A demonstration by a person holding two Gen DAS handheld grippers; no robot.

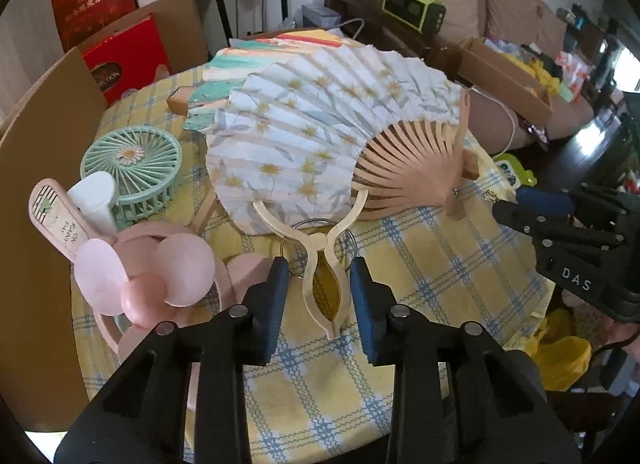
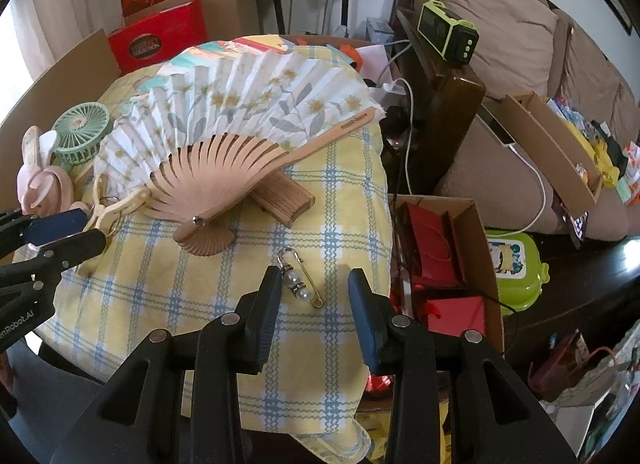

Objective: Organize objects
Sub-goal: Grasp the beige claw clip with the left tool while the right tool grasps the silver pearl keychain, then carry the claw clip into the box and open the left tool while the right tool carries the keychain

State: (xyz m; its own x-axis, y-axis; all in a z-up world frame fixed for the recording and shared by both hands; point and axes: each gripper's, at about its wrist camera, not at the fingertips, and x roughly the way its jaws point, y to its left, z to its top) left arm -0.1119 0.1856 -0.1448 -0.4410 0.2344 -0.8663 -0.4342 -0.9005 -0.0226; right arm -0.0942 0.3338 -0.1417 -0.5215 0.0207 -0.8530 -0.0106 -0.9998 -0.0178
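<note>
In my left view, my left gripper (image 1: 318,276) points down at a table with a yellow check cloth (image 1: 420,264). Its blue pads (image 1: 370,304) stand a little apart, one on each side of a cream clip (image 1: 320,264). The clip lies flat on the cloth between them. I see a gap on both sides, so the pads do not press it. A metal ring (image 1: 316,224) lies under the far part of the clip. Just past it is a big open fan (image 1: 320,124) with yellow flowers and wood ribs. A second fan (image 1: 248,64), with green and orange stripes, peeks out behind it. On the left are a pink fan (image 1: 160,272) near me and a green fan (image 1: 132,162) farther off. My right gripper (image 1: 520,204) comes in from the right side, near the fan's pivot.

In my right view, my right gripper (image 2: 314,292) hangs over the near part of the cloth (image 2: 180,284). Its pads (image 2: 364,312) are apart too, not wide. A gold pin (image 2: 300,280) with pearls lies on the cloth between them, close to the left pad. I cannot tell if that pad touches it; the right pad is clear of it. The open fan (image 2: 240,104) lies farther away. A shut wood fan (image 2: 284,196) sits under its handle end. At the left edge I see my left gripper (image 2: 96,232) by the clip (image 2: 116,208). The pink fan (image 2: 44,184) and green fan (image 2: 82,132) are at the far left
</note>
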